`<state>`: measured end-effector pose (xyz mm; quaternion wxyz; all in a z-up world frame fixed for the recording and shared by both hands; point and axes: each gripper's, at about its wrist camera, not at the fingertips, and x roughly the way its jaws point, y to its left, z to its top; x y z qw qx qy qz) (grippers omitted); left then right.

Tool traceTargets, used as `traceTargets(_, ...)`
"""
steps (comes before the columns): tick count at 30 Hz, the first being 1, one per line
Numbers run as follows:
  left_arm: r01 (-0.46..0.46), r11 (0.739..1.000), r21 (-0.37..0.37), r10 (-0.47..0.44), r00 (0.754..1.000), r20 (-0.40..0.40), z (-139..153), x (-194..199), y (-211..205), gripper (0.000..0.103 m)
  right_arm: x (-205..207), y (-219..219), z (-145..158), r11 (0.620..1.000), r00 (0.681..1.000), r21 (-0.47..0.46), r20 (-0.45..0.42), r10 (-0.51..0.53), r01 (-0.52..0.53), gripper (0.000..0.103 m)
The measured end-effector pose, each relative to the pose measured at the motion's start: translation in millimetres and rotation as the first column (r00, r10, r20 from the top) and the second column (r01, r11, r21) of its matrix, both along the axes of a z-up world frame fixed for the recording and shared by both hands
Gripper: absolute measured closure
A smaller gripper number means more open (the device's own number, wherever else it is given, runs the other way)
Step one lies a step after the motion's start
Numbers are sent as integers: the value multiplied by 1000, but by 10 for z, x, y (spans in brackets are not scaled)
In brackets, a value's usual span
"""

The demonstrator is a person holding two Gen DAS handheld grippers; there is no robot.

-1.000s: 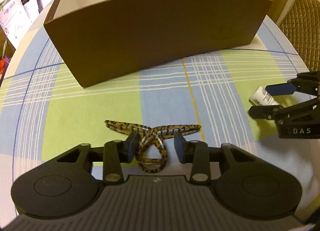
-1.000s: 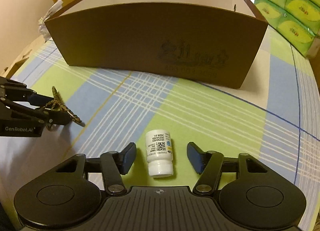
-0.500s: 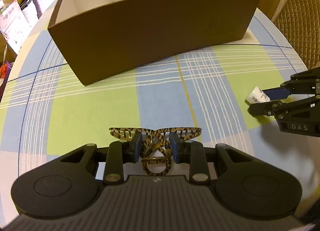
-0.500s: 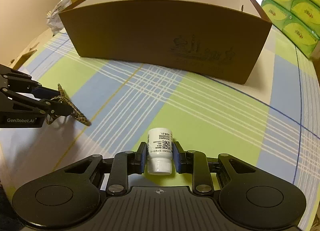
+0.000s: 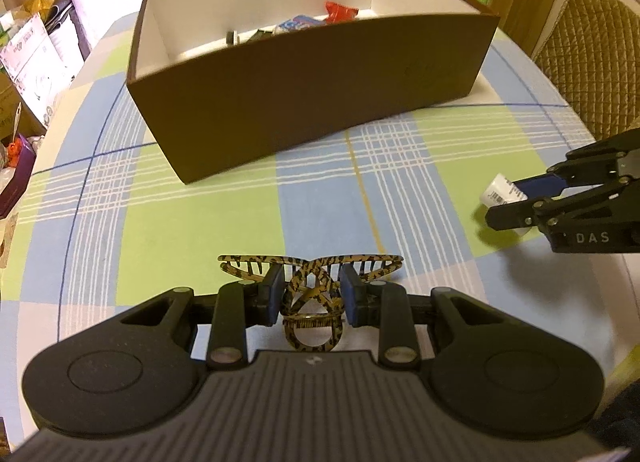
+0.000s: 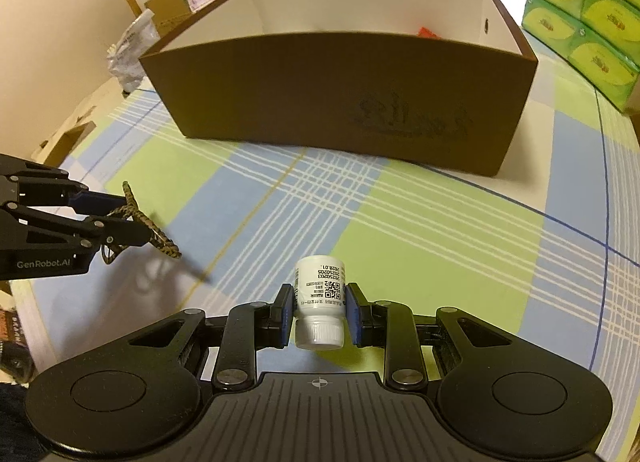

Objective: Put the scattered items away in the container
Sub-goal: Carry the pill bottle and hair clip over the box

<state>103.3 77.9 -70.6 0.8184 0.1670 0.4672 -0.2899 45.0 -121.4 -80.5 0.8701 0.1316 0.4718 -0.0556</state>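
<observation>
My left gripper [image 5: 308,294] was clenched on the tortoiseshell plastic hair claw [image 5: 310,282], long axis crosswise, my right gripper [image 6: 319,312] clamped the small white pill bottle [image 6: 320,304], both raised near the open brown cardboard box [image 5: 304,89] lying straight ahead.

Your two views are warm and yellowish, moderately lit indoors. Daylight blows out at twelve o'clock, behind the box [image 6: 340,89], where the window area shows pure white. Soft shadows fall on the tablecloth [image 6: 420,229] toward seven o'clock under the hair claw [image 6: 140,221]. Fisheye bending curves the box's edges and the cloth's stripes, and the corners go black. The box's printed front looks slightly smeared; the bottle [image 6: 320,302] label reads sharp.
</observation>
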Motion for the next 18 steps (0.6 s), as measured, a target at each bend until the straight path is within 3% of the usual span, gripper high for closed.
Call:
traceTargets(13, 35, 996, -86, -27, 995, 94, 589, 60, 117, 78, 71, -129, 404, 996, 996, 89, 87, 0, -8, 73)
traceTargets(18, 58, 991, -121, -41, 989, 140, 825, 178, 96, 78, 160, -249, 613, 997, 991, 80, 135, -4, -6, 73)
